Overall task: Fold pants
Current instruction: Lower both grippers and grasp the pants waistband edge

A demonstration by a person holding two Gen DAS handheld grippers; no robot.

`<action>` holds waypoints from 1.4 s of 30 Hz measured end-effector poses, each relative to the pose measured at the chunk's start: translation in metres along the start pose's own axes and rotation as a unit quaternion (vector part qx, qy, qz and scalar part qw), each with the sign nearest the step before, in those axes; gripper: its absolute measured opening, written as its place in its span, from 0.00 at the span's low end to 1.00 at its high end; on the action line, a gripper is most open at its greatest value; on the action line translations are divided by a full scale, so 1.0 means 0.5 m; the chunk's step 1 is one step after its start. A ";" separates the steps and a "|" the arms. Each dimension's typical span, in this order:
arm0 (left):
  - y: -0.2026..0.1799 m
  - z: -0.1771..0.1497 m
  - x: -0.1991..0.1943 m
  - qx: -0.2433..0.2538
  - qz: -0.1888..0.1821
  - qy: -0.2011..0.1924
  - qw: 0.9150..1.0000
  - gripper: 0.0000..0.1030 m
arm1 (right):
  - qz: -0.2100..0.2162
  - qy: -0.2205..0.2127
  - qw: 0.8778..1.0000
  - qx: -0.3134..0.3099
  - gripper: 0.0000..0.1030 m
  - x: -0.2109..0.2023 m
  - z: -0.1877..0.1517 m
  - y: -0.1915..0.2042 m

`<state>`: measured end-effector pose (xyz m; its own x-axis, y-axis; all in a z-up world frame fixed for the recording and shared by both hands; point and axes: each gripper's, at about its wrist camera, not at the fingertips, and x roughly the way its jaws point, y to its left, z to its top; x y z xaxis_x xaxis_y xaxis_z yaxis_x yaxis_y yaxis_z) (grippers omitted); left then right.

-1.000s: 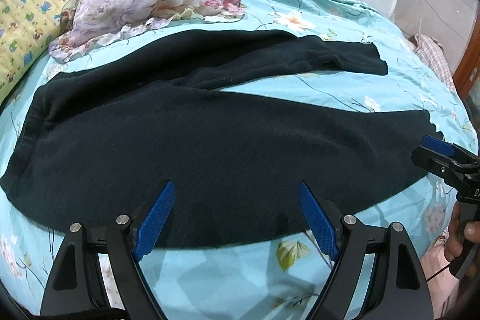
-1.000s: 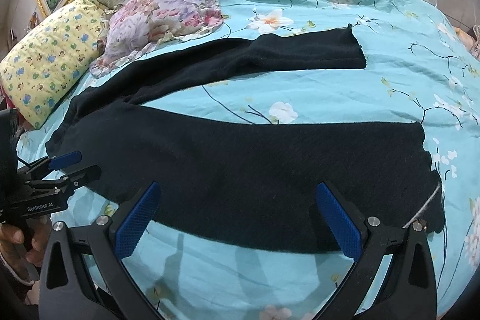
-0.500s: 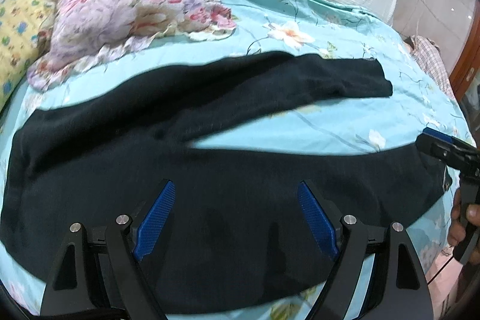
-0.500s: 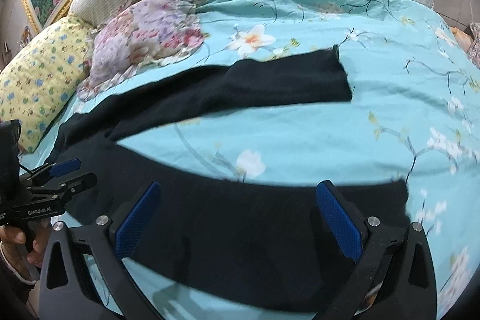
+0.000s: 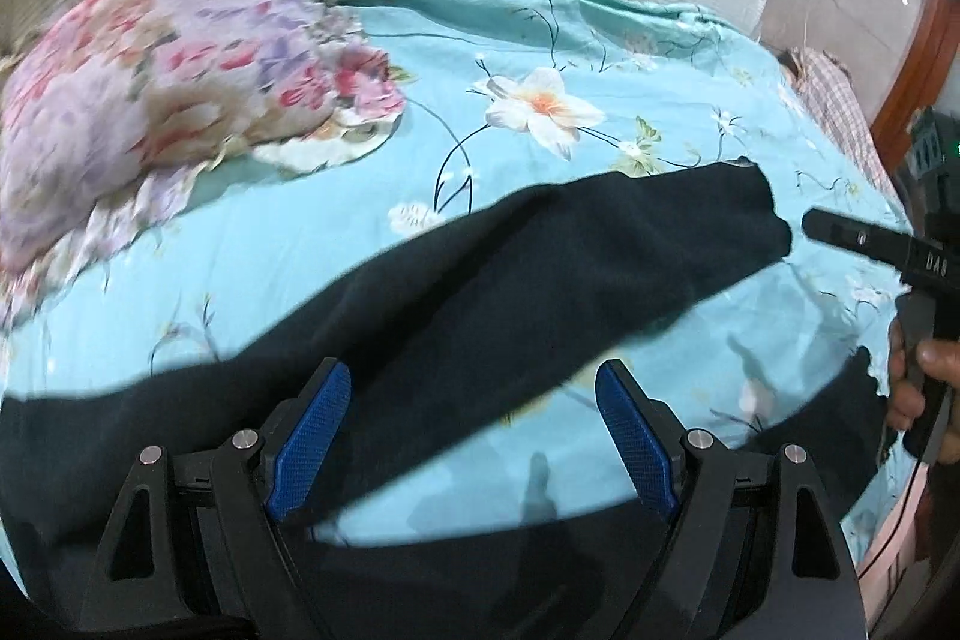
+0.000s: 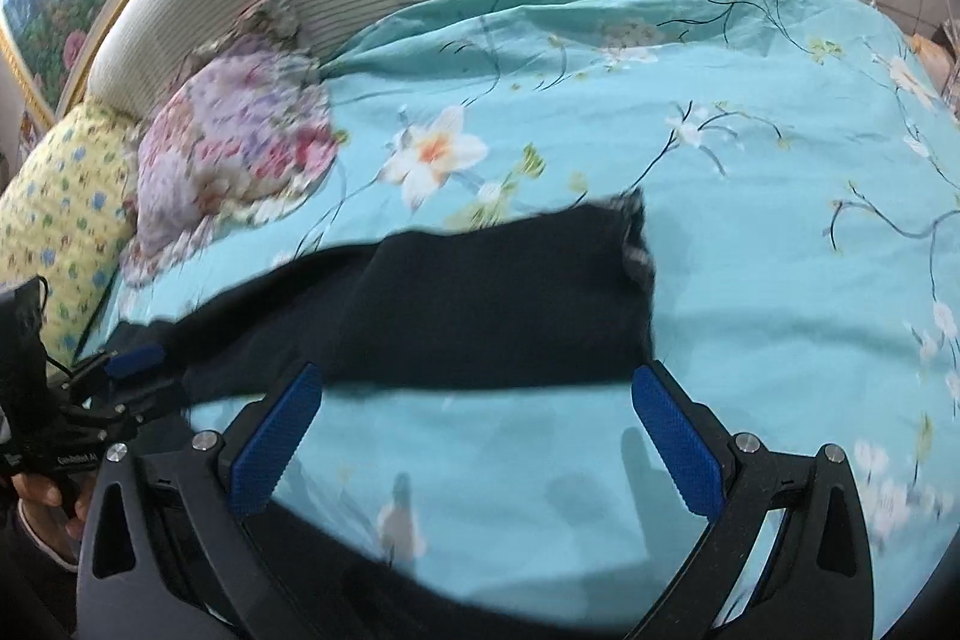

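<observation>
Black knit pants (image 5: 540, 280) lie spread across the bed's turquoise floral sheet (image 5: 600, 58), legs apart. Ruffled pink-and-lilac floral pillow (image 5: 168, 58) and yellow printed pillow (image 6: 54, 196) sit beyond. Left claw (image 5: 474, 436) and right claw (image 6: 480, 436) hover, blue-padded fingers wide apart, gripping nothing.

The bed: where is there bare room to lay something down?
Bare bedspread lies right of the far leg's cuff, and in the strip between the two legs of the pants. Another patch sits between the floral pillow and the far leg. The near edge is crowded by pants.
</observation>
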<state>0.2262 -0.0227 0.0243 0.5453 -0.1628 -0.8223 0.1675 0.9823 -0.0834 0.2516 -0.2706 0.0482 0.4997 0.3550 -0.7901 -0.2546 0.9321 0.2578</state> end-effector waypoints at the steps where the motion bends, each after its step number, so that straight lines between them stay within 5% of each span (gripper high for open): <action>1: -0.001 0.012 0.009 0.005 0.002 0.002 1.000 0.82 | 0.000 0.001 1.000 0.004 1.00 0.005 0.010 -0.008; 8: 0.000 0.090 0.079 0.034 -0.010 0.016 0.999 0.82 | 0.001 0.019 0.999 0.030 0.99 0.064 0.079 -0.075; 15: -0.002 0.146 0.180 0.051 -0.048 0.061 0.996 0.82 | 0.007 0.036 0.998 0.049 0.87 0.124 0.120 -0.119; 20: -0.022 0.160 0.241 0.075 -0.049 0.086 0.992 0.79 | 0.011 0.052 0.998 0.045 0.70 0.155 0.137 -0.127; 22: -0.028 0.161 0.247 0.080 -0.049 0.085 0.992 0.66 | 0.017 0.055 0.998 0.037 0.48 0.159 0.138 -0.124; 26: -0.041 0.156 0.233 0.094 -0.061 0.088 0.990 0.15 | 0.042 0.058 0.997 0.033 0.15 0.149 0.134 -0.125; 29: -0.047 0.141 0.179 0.098 -0.082 0.073 0.989 0.07 | 0.058 0.051 0.996 0.033 0.12 0.129 0.134 -0.129; 42: -0.111 -0.015 -0.026 0.100 -0.141 0.024 0.985 0.06 | 0.116 0.001 0.993 -0.021 0.11 -0.056 0.057 -0.133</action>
<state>0.2036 -0.0743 0.0353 0.4142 -0.4178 -0.8086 0.4684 0.8596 -0.2042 0.2783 -0.3405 0.0688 0.4214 0.5599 -0.7135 -0.3966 0.8212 0.4102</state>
